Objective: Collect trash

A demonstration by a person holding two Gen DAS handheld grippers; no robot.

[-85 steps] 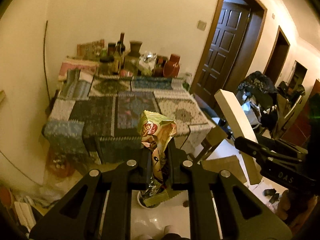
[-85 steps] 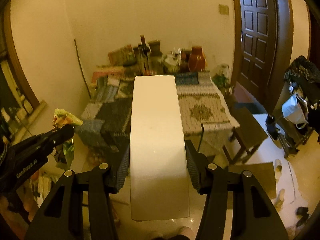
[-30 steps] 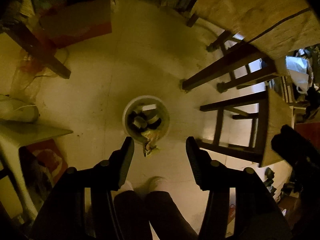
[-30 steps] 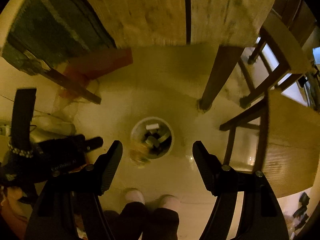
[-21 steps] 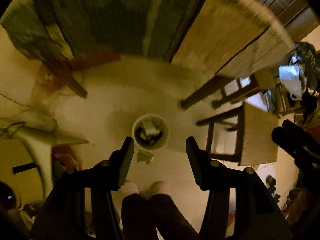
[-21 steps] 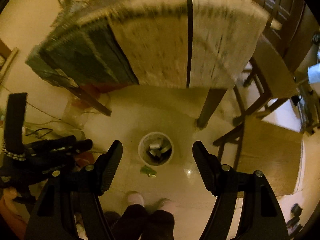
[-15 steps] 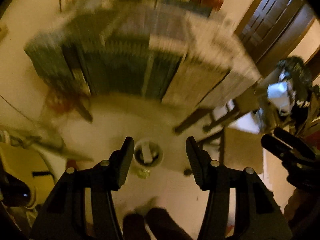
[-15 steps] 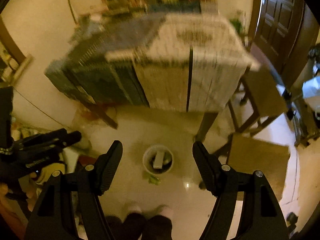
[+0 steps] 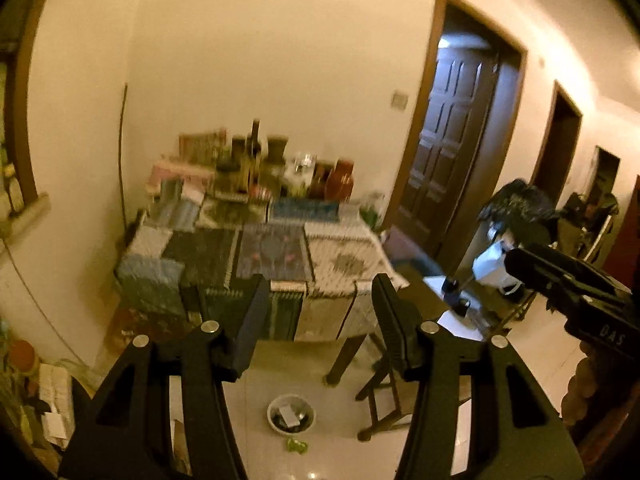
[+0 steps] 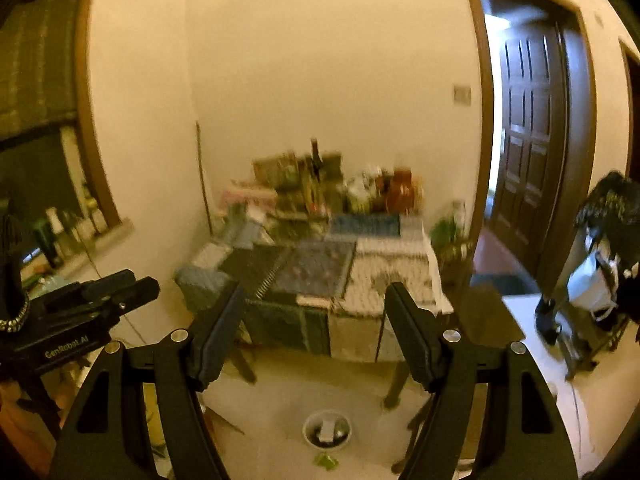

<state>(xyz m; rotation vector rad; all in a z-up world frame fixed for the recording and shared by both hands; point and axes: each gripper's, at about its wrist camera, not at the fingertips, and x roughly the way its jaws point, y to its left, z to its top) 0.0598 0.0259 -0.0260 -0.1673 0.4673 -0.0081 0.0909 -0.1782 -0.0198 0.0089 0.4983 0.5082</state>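
A dim, yellow-lit room with a patchwork-covered table [image 9: 276, 248] against the far wall and a dark panelled door [image 9: 448, 140] to its right. My left gripper [image 9: 320, 312] and my right gripper [image 10: 316, 316] are both spread apart with nothing between the fingers. Low on the pale floor, below and between the fingertips in each view, stands the round white bin [image 9: 291, 417], a pale box lying in it. A crumpled green wrapper [image 9: 296, 445] lies on the floor just in front of the bin; its long axis is too small to tell.
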